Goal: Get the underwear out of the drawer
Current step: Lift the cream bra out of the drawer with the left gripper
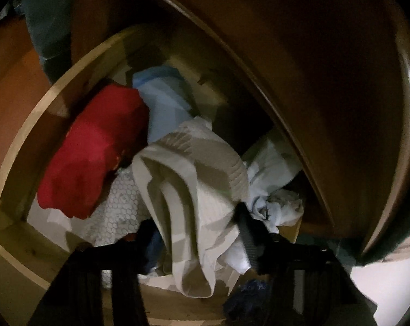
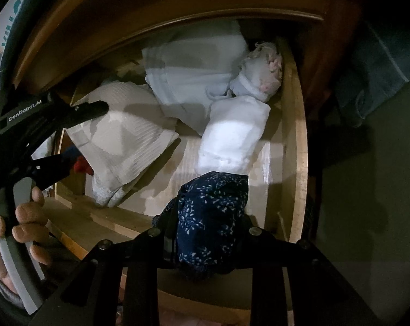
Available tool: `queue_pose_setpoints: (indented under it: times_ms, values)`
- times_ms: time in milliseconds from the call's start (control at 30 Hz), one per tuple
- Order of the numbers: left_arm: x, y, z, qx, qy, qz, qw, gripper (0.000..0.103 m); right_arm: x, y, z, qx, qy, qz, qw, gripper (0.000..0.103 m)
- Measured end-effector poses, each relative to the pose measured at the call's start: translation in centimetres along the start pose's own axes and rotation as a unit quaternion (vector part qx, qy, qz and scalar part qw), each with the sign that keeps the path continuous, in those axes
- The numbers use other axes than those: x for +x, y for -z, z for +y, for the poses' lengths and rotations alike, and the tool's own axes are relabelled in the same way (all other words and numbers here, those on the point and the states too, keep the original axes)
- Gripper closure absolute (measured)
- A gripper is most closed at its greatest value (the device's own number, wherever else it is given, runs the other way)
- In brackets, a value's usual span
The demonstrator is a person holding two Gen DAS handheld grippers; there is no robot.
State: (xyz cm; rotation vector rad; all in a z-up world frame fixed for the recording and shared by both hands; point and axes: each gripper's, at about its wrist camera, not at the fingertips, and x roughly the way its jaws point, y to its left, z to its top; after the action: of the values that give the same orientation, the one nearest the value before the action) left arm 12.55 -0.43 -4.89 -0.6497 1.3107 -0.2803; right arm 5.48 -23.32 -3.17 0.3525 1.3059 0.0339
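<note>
Inside drawer (image 2: 300, 141): one red garment (image 1: 93, 149), one navy garment (image 2: 210, 217).

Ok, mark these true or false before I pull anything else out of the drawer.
1. The right tool is shut on a navy patterned cloth. True.
2. The drawer is closed. False: it stands open, with clothes showing inside.
3. The red garment is in the right tool. False: it lies in the drawer, held by neither tool.
4. The beige cloth sits between the fingers of the left tool. True.
</note>
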Motion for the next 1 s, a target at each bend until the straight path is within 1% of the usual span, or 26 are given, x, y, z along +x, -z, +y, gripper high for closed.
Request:
queue_pose_setpoints:
  times_ms: [67, 167, 267, 400, 500, 767, 1000]
  values:
    - [-0.4, 0.3, -0.2, 0.015, -0.003, -0.004, 0.9999, 0.065, 0.0, 0.0, 0.0, 0.001, 0.002, 0.0, 1.0, 0.078]
    - [-1.1, 0.8, -0.3, 0.027, -0.007, -0.003, 0.9996, 0.067, 0.1, -0.1, 0.1, 0.0, 0.004, -0.002, 1.0, 0.078]
    - [-2.3, 1.0, -1.2, 0.055, -0.014, -0.009, 0.9984, 0.068, 0.1, -0.1, 0.2, -0.001, 0.005, -0.004, 1.0, 0.078]
    - [-3.7, 1.5, -2.1, 0.088, -0.014, -0.016, 0.9959, 0.068, 0.1, -0.1, 0.5, -0.002, 0.007, -0.005, 1.0, 0.078]
    - [-4.9, 1.7, -2.3, 0.099, -0.012, -0.012, 0.9949, 0.068, -0.1, -0.1, 0.6, -0.005, 0.007, -0.009, 1.0, 0.078]
    - [-7.6, 3.0, -3.1, 0.143, -0.021, -0.012, 0.9895, 0.068, -0.5, 0.1, 0.6, -0.006, 0.013, -0.019, 1.0, 0.078]
    - [-9.8, 3.8, -5.2, 0.195, -0.025, -0.012, 0.9804, 0.068, -0.8, 0.5, 0.5, -0.006, 0.014, -0.022, 1.0, 0.078]
